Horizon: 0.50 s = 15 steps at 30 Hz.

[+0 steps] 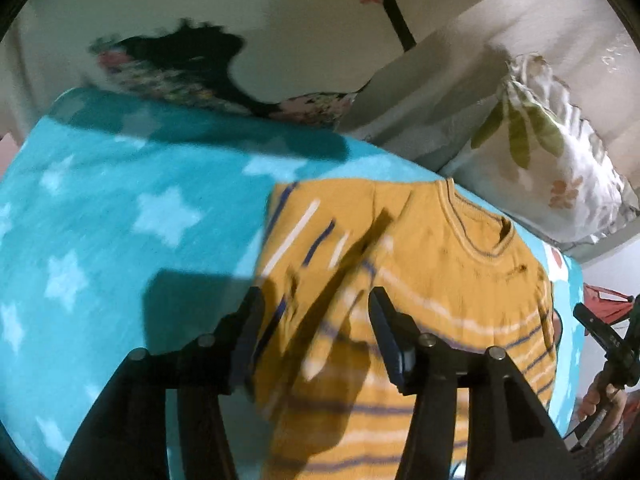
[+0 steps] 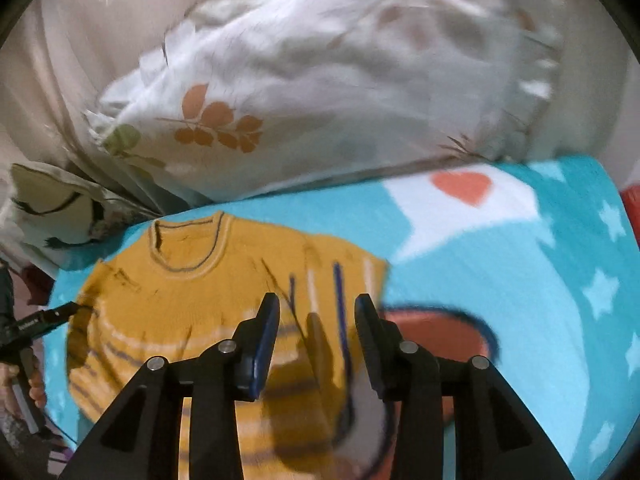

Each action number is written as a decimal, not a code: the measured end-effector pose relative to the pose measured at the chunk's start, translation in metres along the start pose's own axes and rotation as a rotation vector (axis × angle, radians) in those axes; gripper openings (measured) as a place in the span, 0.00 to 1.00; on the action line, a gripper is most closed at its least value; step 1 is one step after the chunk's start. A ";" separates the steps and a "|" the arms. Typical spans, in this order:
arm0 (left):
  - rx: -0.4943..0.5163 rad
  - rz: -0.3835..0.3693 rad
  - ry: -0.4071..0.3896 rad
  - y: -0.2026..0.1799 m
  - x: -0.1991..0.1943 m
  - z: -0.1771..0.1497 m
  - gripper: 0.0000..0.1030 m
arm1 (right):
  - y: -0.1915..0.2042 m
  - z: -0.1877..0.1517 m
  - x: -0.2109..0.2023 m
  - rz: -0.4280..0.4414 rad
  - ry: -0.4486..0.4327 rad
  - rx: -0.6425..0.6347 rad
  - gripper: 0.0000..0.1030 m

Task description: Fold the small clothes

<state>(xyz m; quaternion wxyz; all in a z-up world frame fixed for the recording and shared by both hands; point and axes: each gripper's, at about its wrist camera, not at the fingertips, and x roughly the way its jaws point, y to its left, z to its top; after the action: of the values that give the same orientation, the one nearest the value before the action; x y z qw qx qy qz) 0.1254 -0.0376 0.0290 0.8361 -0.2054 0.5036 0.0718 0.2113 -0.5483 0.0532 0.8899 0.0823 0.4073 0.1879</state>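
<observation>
A small mustard-yellow sweater (image 1: 432, 280) with white and blue stripes lies flat on a turquoise star blanket (image 1: 120, 208), neck hole toward the pillows. Both sleeves look folded in over the body. My left gripper (image 1: 316, 300) is open and empty, above the sweater's left folded edge. In the right wrist view the sweater (image 2: 180, 292) lies front left on the blanket (image 2: 540, 280). My right gripper (image 2: 316, 304) is open and empty, above the sweater's right folded sleeve. The other gripper shows at the right edge of the left wrist view (image 1: 608, 340) and the left edge of the right wrist view (image 2: 40, 322).
A white pillow with leaf print (image 2: 320, 92) lies just beyond the sweater's collar, and shows in the left wrist view too (image 1: 552, 152). A dark floral cloth (image 1: 180, 68) lies at the blanket's far edge. The blanket has a red heart patch (image 2: 464, 186).
</observation>
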 end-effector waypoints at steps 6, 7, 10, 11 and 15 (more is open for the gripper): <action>0.061 0.071 0.029 0.007 -0.009 -0.046 0.53 | 0.002 -0.045 -0.023 0.032 0.020 -0.016 0.41; 0.070 0.075 0.034 0.009 -0.009 -0.053 0.55 | 0.009 -0.053 -0.026 0.038 0.020 -0.035 0.41; 0.083 0.095 0.051 0.006 -0.002 -0.071 0.59 | 0.024 -0.069 -0.023 0.060 0.014 -0.066 0.41; 0.088 0.113 0.059 0.005 0.002 -0.076 0.59 | 0.030 -0.073 -0.019 0.081 0.029 -0.073 0.41; 0.076 0.203 0.060 0.007 0.011 -0.079 0.59 | 0.040 -0.083 0.006 0.043 0.081 -0.108 0.33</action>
<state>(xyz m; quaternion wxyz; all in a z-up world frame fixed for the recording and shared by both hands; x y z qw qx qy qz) 0.0638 -0.0652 -0.0144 0.8162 -0.1236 0.5490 0.1307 0.1410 -0.5102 0.0066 0.8716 0.0351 0.4303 0.2320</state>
